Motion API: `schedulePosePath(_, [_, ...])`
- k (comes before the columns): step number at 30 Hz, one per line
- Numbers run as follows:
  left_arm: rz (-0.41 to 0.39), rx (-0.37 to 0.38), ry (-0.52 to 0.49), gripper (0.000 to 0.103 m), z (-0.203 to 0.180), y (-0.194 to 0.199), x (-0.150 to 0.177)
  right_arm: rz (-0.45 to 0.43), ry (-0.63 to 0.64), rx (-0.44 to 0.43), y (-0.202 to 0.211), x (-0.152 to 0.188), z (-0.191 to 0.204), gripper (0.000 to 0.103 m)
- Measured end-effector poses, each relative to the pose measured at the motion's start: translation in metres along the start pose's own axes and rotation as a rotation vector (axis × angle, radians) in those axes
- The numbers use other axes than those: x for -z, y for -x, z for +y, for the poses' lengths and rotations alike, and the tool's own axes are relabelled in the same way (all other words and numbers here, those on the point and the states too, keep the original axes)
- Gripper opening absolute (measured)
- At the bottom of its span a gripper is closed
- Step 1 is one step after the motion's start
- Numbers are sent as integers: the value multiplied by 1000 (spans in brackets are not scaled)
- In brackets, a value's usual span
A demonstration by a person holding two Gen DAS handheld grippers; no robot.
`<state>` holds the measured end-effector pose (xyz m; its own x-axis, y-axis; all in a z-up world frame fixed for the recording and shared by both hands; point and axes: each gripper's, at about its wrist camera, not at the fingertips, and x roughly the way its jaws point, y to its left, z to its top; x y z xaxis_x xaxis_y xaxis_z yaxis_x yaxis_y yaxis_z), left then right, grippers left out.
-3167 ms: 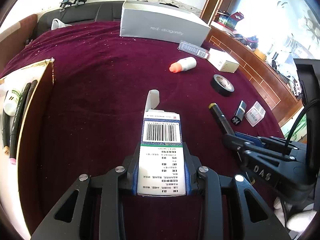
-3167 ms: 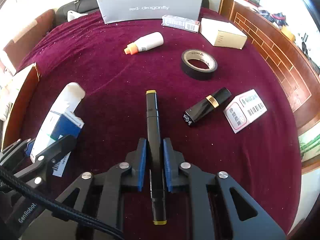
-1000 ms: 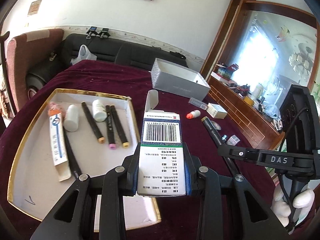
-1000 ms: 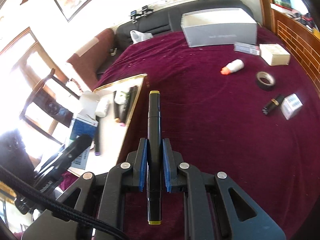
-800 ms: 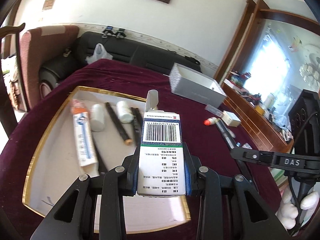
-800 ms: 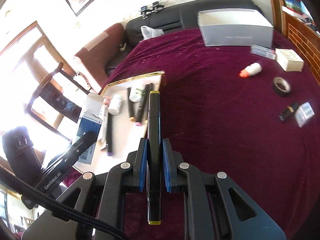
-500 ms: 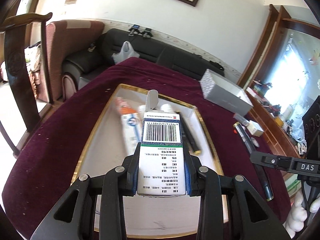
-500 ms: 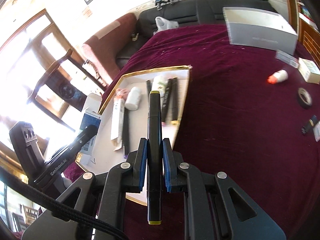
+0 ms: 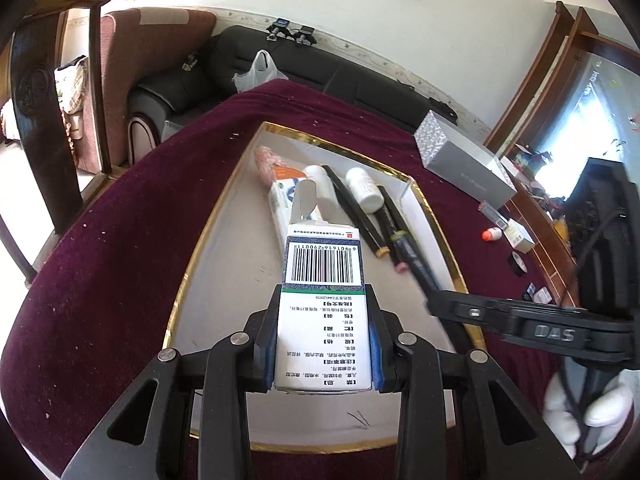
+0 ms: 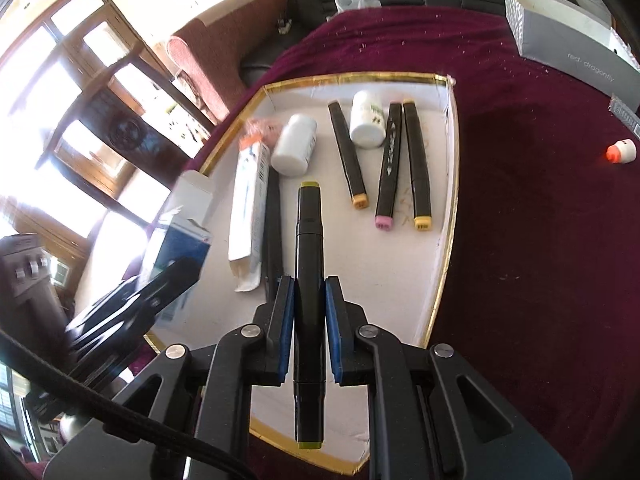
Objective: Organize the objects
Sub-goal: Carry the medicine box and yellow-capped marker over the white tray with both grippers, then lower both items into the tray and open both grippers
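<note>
My left gripper (image 9: 323, 312) is shut on a white and blue medicine box (image 9: 323, 296) with a barcode, held above the near part of a white gold-rimmed tray (image 9: 224, 264). My right gripper (image 10: 309, 300) is shut on a black marker with a yellow cap (image 10: 308, 240), held above the same tray (image 10: 440, 240). The tray holds several black markers (image 10: 416, 160), two white bottles (image 10: 294, 146) and a long white carton (image 10: 248, 208). The left gripper with its box (image 10: 176, 240) shows at the left of the right wrist view, and the right gripper (image 9: 520, 320) shows at the right of the left wrist view.
The tray lies on a dark red tablecloth (image 10: 540, 220). A grey box (image 10: 568, 36), a small orange-capped bottle (image 10: 620, 151), a tape roll (image 9: 519, 263) and small cartons (image 9: 520, 236) lie to the right. A wooden chair (image 9: 48, 92) and a black sofa (image 9: 320, 76) stand beyond the table.
Both grippers have carried their objects left from the table's middle to above the tray and moved closer to it. Both grips are unchanged.
</note>
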<state>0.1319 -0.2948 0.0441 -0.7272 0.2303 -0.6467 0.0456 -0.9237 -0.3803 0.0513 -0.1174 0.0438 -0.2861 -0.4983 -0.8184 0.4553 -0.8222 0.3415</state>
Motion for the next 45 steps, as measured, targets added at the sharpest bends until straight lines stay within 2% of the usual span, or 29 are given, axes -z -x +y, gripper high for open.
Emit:
schedulePosePath(6, [17,73,-44,29,-23,-2,-2,2,-20,56,-9,3,-9,13])
schedulePosePath(15, [113,139,-19,29,-43,-38,-13,-16,-72,75,-2,6,-23,13])
schedulePosePath(23, [177,75,-4,29,-42,-60,-5,-14,-95,71,-4,5,-30,13])
schedulePosePath(26, [170,55,-7,29,-40,-58,-2,-17,-85,79,-5,4,-28,13])
schedulePosePath(31, [153,-43,-42,29,-38,-58,-1,-14,-77,90,-7,3,-27,13])
schedulePosePath(35, [150,-81,-55,29,-39,-58,4,7,-51,118,-13,1,-21,13])
schedulePosePath(38, [141,-101,-70,29,-41,-57,7,24,-35,138,-18,0,-15,13])
schedulePosePath(45, [135,-97,-69,29,-39,-56,8,33,-36,141,-17,5,-14,13])
